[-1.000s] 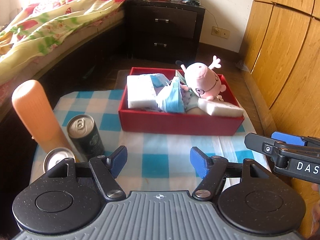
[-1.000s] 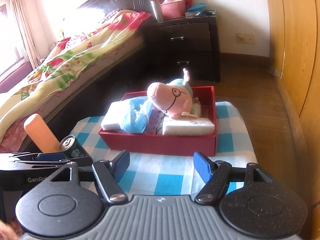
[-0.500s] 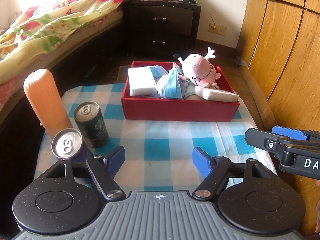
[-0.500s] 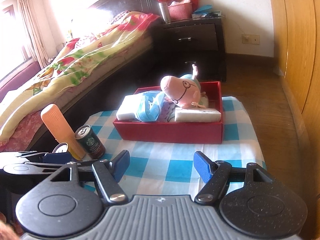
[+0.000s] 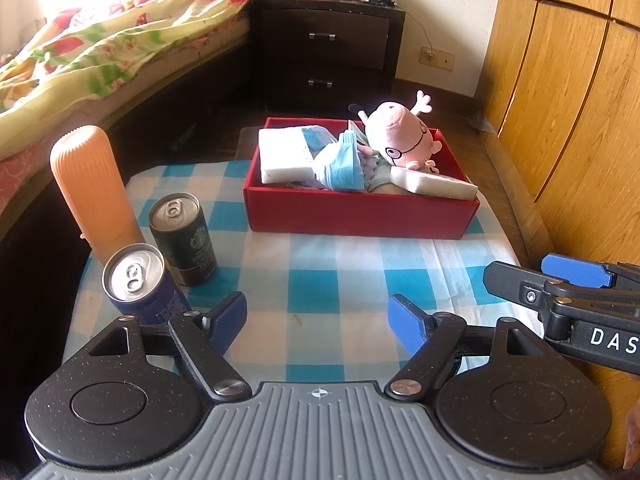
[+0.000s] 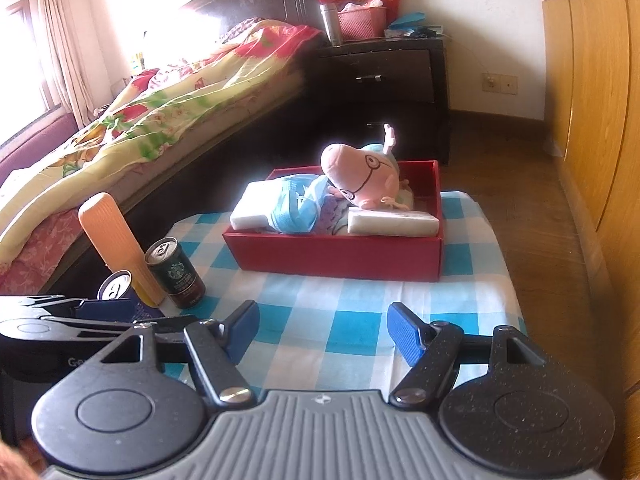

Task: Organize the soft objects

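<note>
Soft objects: a pink plush pig (image 5: 402, 138), a crumpled blue face mask (image 5: 340, 162), a white sponge block (image 5: 285, 156) and a second white block (image 5: 434, 184), all lying inside the red box (image 5: 360, 214).
Red box: landmark, open-topped, on the far half of the blue-and-white checked cloth (image 5: 320, 272).
Plush pig: at the far right of the red box, head raised above its rim, one arm sticking up.
Face mask: middle of the red box, between the two white blocks.
White blocks: one at the box's left end, the other along its near right wall, tilted on the rim.
Under the mask: some pale patterned fabric, possibly more cloth; too covered to tell.
Orange ribbed cylinder (image 5: 92, 188): upright, well left of the red box.
Dark can (image 5: 182, 236): upright, just right of the cylinder, nearer than the box.
Blue can (image 5: 138, 280): upright, nearer still, just beside the dark can.
Left gripper (image 5: 318, 318): jaws have just been opening, now wide, nothing between them, short of the red box.
Right gripper (image 6: 322, 326): jaws parted, nothing between them, short of the red box.
</note>
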`<state>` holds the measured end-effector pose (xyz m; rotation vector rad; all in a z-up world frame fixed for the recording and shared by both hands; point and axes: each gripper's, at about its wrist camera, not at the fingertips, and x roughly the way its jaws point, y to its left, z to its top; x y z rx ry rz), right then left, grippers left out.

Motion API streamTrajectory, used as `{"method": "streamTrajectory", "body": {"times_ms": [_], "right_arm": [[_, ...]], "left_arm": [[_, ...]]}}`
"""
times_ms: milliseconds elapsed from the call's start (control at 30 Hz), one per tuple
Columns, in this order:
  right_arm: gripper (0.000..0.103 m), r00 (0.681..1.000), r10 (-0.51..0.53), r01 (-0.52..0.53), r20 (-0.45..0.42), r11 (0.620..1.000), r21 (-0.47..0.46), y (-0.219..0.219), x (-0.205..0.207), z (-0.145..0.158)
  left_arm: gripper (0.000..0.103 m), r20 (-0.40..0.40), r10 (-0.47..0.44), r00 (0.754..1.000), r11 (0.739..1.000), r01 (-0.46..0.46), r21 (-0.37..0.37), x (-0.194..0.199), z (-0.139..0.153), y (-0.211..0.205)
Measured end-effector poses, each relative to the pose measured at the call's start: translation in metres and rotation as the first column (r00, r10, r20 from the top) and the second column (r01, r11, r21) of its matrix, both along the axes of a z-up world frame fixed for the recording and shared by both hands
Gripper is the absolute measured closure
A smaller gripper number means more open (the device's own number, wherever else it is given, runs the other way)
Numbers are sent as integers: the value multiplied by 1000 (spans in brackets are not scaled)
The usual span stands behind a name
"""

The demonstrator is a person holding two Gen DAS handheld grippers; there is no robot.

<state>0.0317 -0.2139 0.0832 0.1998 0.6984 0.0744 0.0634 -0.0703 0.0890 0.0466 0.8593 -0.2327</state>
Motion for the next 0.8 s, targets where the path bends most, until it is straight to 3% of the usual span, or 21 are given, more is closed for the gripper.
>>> {"method": "streamTrajectory", "body": {"times_ms": [800], "right_arm": [[52, 1000, -15, 15, 2, 1000, -12, 6, 1, -2]], "left_arm": [[25, 2, 26, 1000, 1000, -26, -8, 0, 0, -1]]}}
